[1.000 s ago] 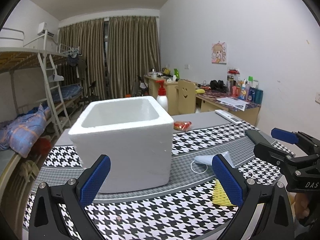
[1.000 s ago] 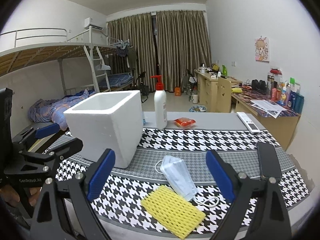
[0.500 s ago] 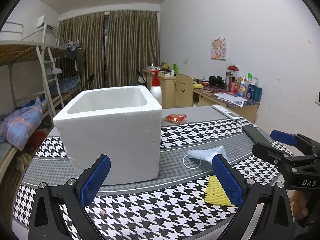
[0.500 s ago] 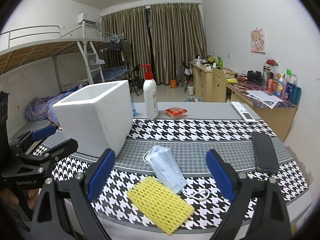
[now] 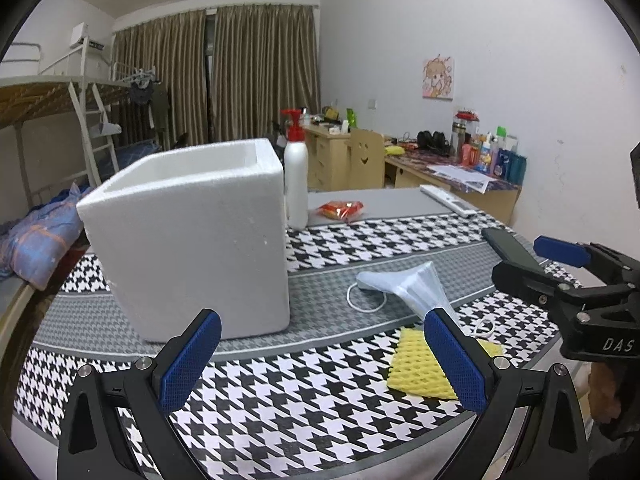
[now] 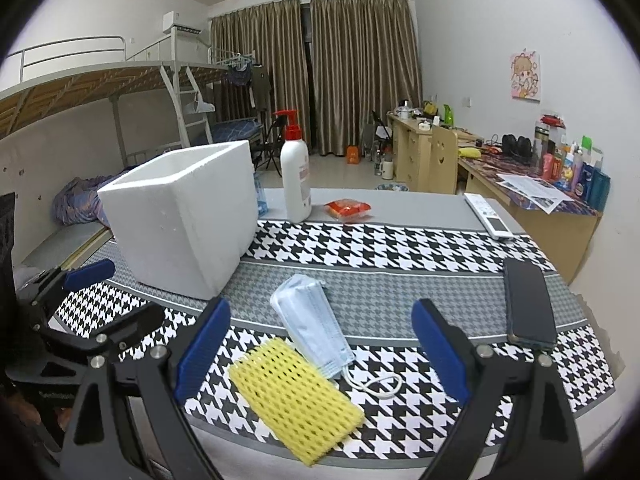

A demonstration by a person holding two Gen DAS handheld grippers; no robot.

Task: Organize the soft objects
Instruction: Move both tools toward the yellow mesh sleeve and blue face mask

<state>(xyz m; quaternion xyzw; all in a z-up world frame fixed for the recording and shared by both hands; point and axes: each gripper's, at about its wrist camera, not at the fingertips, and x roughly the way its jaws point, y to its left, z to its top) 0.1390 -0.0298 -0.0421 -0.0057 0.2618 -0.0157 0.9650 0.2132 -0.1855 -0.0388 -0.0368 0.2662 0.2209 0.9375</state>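
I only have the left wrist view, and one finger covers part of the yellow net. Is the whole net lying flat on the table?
Observer: Yes. The right wrist view shows the whole yellow net flat on the table, near the front edge.
Operator: Does the mask touch it?
Observer: The mask has its lower end against the net's far edge, and one ear loop lies beside the net.
Operator: And the right gripper?
Observer: The right gripper is open and holds nothing.

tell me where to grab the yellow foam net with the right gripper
Probably its near free end, coming from above. The yellow foam net lies flat by the table's edge, and the face mask meets its far corner. The right gripper is open.
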